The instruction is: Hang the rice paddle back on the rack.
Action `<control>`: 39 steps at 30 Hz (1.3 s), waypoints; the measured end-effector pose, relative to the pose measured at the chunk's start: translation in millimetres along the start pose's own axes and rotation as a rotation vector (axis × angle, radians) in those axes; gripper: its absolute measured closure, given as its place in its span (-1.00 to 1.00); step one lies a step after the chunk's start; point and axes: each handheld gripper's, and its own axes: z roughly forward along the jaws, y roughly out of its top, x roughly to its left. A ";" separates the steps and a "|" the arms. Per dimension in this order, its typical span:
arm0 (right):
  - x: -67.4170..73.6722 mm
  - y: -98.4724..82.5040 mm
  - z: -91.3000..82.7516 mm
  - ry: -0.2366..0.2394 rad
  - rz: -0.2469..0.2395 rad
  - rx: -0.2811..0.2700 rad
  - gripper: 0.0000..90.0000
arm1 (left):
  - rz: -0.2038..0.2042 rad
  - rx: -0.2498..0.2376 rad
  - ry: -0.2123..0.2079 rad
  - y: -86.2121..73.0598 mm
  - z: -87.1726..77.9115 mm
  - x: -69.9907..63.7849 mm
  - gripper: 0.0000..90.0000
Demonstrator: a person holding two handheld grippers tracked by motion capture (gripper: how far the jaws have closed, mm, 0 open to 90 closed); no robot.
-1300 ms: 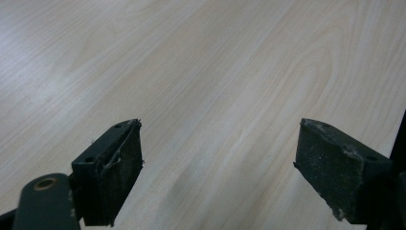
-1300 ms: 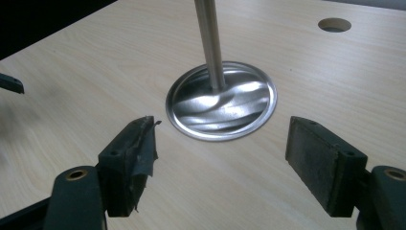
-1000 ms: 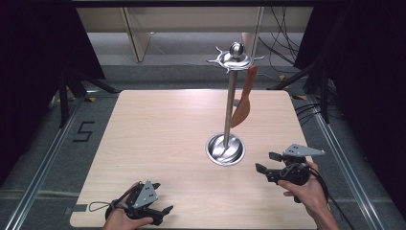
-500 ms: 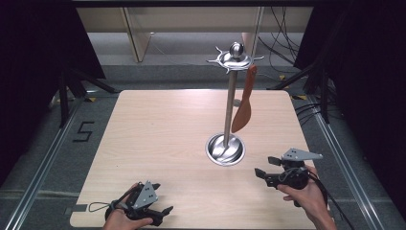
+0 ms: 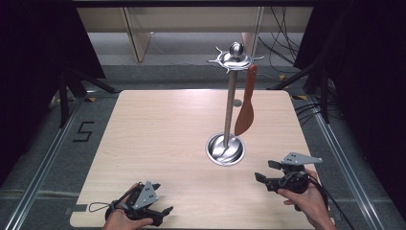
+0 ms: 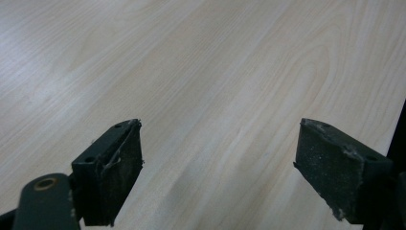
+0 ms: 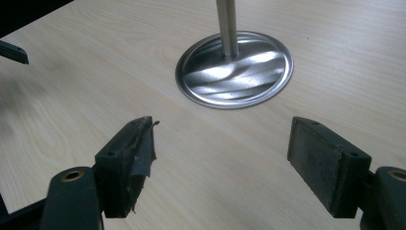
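Orange-brown and flat, the spatula (image 5: pixel 245 106) is hanging by its handle from one hook of the steel rack (image 5: pixel 230 103), its blade dangling beside the pole and above the round base (image 7: pixel 234 69) on the wooden table (image 5: pixel 163 139). It is looking like the thing to fetch. The right gripper (image 5: pixel 264 171) is hovering near the table's front right, its jaws standing wide apart and gripping nothing; its own view is showing the rack's base just ahead between the two pads. The left gripper (image 5: pixel 163 213) is resting at the front left edge, jaws likewise spread wide and empty, with bare tabletop beneath them in the left gripper view.

To do this well, the right hand (image 5: pixel 306 201) should be rising toward the hanging blade rather than driving forward low, since the base and pole are sitting directly in the low path. Closing on the narrow handle part just below the hook would probably be giving the surest hold; the wide blade is thin and could be swinging away under a sideways touch. How the handle's hole is sitting on the hook is too small to make out, so lifting gently upward before pulling outward seems the safe choice. The rack is tall on a small base, so any tug against the hook may be tipping it; the left gripper could be steadying the pole.
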 end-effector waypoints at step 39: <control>11.2 -20.8 -5.2 0.027 0.019 0.031 -0.50 | 0.006 0.005 -0.005 1.1 0.9 -1.1 -0.65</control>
